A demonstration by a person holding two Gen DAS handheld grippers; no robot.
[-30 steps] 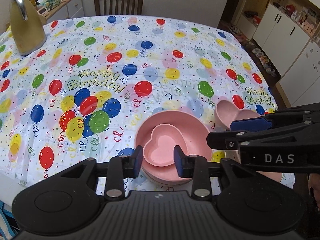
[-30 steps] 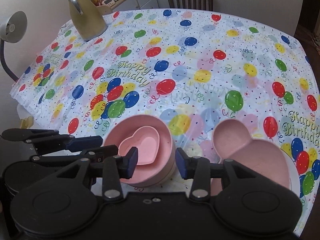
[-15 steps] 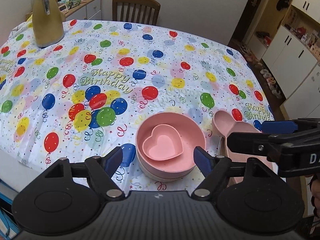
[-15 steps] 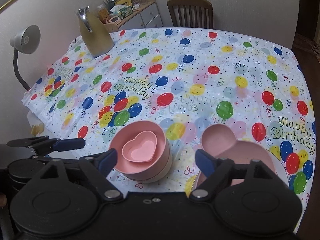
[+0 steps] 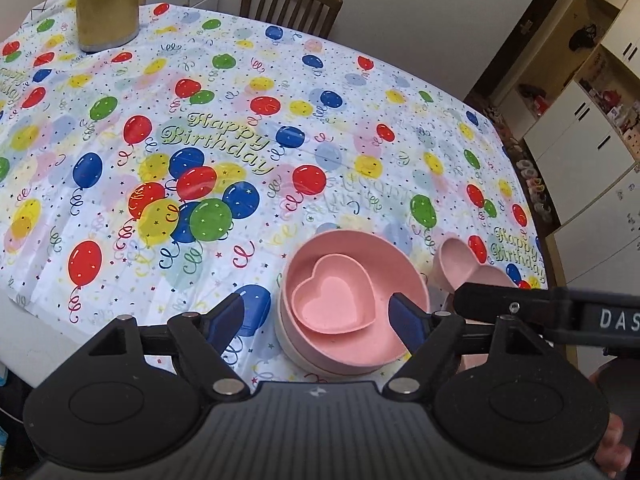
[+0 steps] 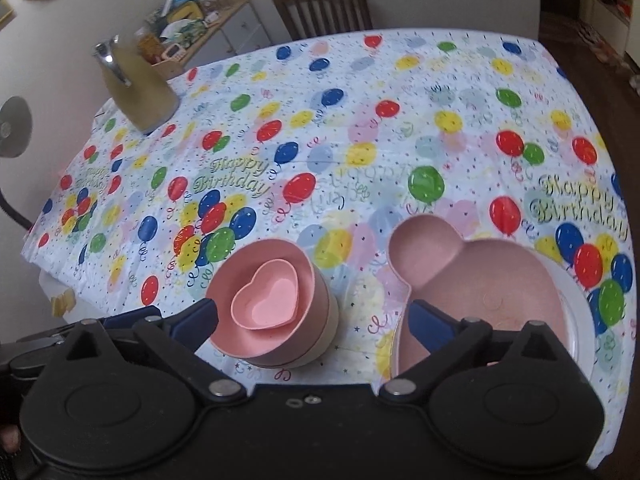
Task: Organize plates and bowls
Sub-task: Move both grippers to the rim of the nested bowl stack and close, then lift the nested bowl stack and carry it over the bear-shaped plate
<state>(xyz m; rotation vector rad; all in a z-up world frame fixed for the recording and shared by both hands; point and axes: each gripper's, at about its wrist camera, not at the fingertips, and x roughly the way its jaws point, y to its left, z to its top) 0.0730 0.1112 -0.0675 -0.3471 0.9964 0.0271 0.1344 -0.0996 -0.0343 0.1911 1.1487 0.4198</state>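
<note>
A small pink heart-shaped bowl (image 5: 334, 300) sits inside a round pink bowl (image 5: 396, 268), which is stacked on a paler bowl at the near table edge. The stack also shows in the right wrist view (image 6: 264, 300). A pink mouse-ear shaped plate (image 6: 480, 280) lies on a white plate (image 6: 576, 304) to the right; its ear shows in the left wrist view (image 5: 460, 260). My left gripper (image 5: 320, 316) is open and empty, held above the bowl stack. My right gripper (image 6: 316, 320) is open and empty, above the gap between stack and plates.
The table wears a balloon-print birthday cloth (image 5: 280, 140). A gold kettle (image 5: 106, 4) stands at the far left corner, also in the right wrist view (image 6: 136, 88). A wooden chair (image 5: 292, 8) is behind the table. White cabinets (image 5: 592, 160) stand at the right.
Both grippers opened from nearly shut to wide open and drew back and up from the bowls and plates. The heart bowl stays in the round bowl.
</note>
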